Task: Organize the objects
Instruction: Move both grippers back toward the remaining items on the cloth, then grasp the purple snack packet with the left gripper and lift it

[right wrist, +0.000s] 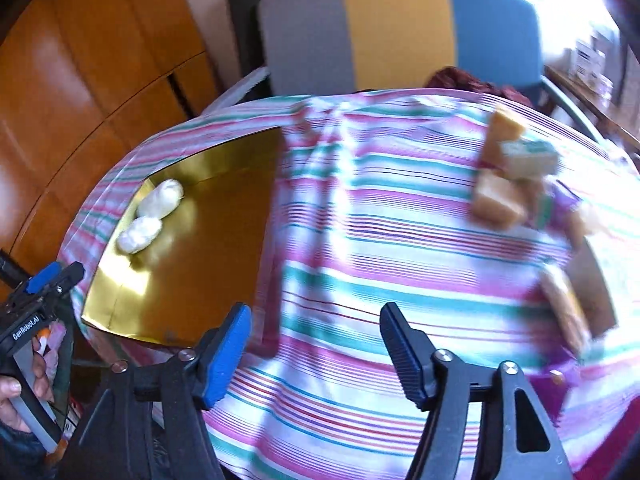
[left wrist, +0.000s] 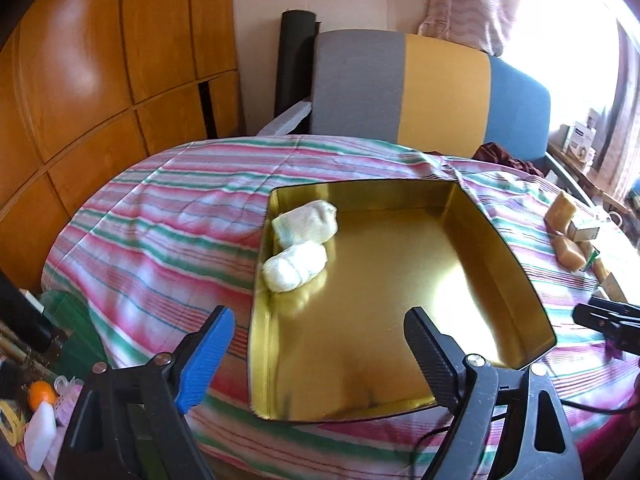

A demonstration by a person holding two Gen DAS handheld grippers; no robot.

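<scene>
A gold metal tin (left wrist: 400, 280) lies open on a striped cloth. Two white rolled bundles (left wrist: 306, 220) (left wrist: 294, 266) sit in its far left corner; they also show in the right wrist view (right wrist: 160, 198) (right wrist: 139, 234). My left gripper (left wrist: 320, 340) is open and empty above the tin's near edge. My right gripper (right wrist: 316, 344) is open and empty over the cloth, right of the tin (right wrist: 188, 248). Several tan soap-like bars (right wrist: 498, 196) and a small green and white box (right wrist: 528, 156) lie at the right; the view is blurred. The bars also show in the left wrist view (left wrist: 562, 210).
The striped cloth (right wrist: 380, 240) covers a round table. A grey, yellow and blue chair (left wrist: 420, 88) stands behind it. Wooden cabinets (left wrist: 80, 100) are on the left. Clutter with an orange (left wrist: 42, 394) lies low at the left. A shelf with boxes (left wrist: 580, 144) is at the right.
</scene>
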